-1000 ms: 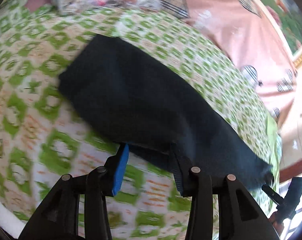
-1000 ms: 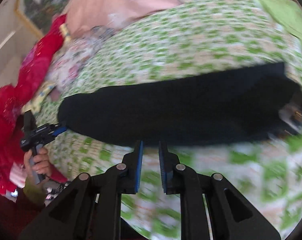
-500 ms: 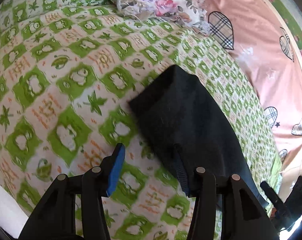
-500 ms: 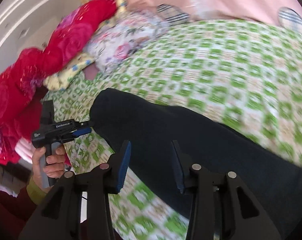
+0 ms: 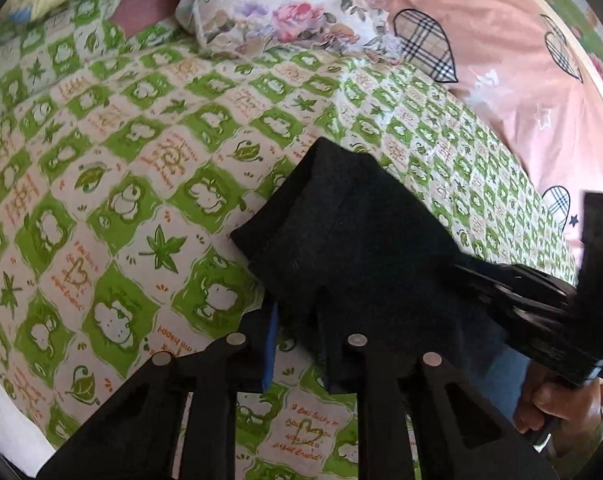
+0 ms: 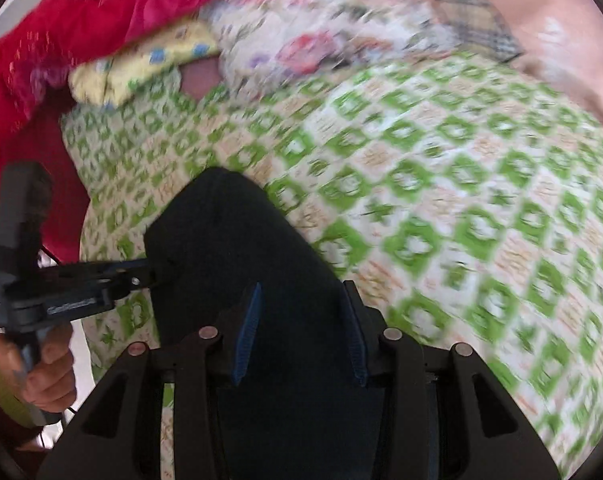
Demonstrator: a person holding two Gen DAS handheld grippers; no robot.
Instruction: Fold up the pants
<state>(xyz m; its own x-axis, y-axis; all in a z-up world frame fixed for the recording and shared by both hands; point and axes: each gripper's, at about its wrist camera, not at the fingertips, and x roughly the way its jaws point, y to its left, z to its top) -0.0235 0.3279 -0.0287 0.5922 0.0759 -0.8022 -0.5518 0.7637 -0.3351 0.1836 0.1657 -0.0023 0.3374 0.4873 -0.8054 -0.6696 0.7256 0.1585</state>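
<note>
The dark navy pants [image 5: 353, 236] lie on the green-and-white patterned bed sheet [image 5: 113, 184], their narrow end pointing away from me. My left gripper [image 5: 297, 324] is at the near left edge of the pants with cloth between its two fingers, the jaws only partly closed. My right gripper [image 6: 301, 320] is open and sits over the pants [image 6: 237, 248], which fill the gap between its fingers. The right gripper also shows at the right of the left wrist view [image 5: 541, 304]. The left gripper shows at the left of the right wrist view [image 6: 149, 272], touching the pants' edge.
A floral pillow [image 5: 285, 8] and a yellow pillow [image 6: 141, 64] lie at the head of the bed. A pink quilt with plaid hearts [image 5: 501, 48] lies along the far side. A red blanket [image 6: 53, 32] is heaped at the left.
Both grippers moved toward the narrow end of the pants. The left gripper narrowed around the pants' edge. The right gripper opened wider and came over the cloth.
</note>
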